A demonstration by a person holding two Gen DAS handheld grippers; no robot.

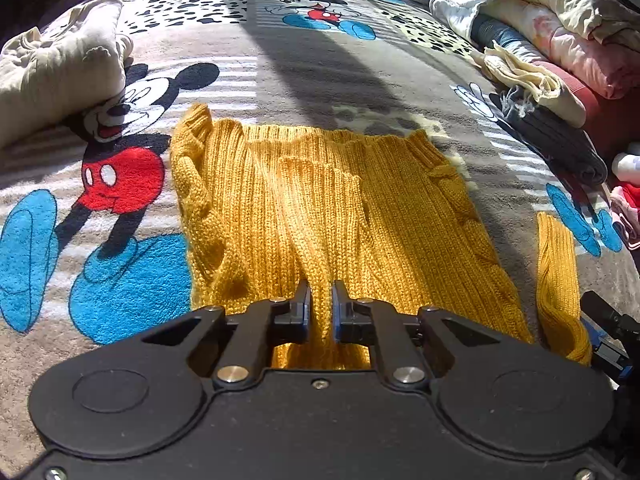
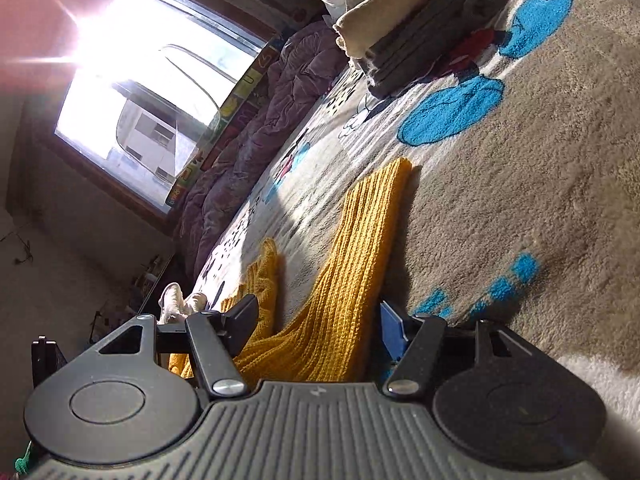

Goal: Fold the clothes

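A mustard yellow knit sweater (image 1: 340,208) lies flat on the Mickey Mouse blanket (image 1: 304,76), one sleeve folded across its body. My left gripper (image 1: 321,304) is nearly closed, pinching a ridge of the sweater's near edge. The other sleeve (image 1: 558,280) lies loose to the right. In the right wrist view that sleeve (image 2: 352,264) runs between my right gripper's (image 2: 316,324) wide-open fingers, which sit on either side of it low on the blanket. The right gripper's edge shows in the left wrist view (image 1: 612,332).
A cream garment (image 1: 60,76) lies bunched at the left. Folded and piled clothes (image 1: 552,52) line the right side, including a dark grey folded item (image 2: 432,28). A purple quilt (image 2: 260,128) and a bright window (image 2: 148,92) lie beyond the bed.
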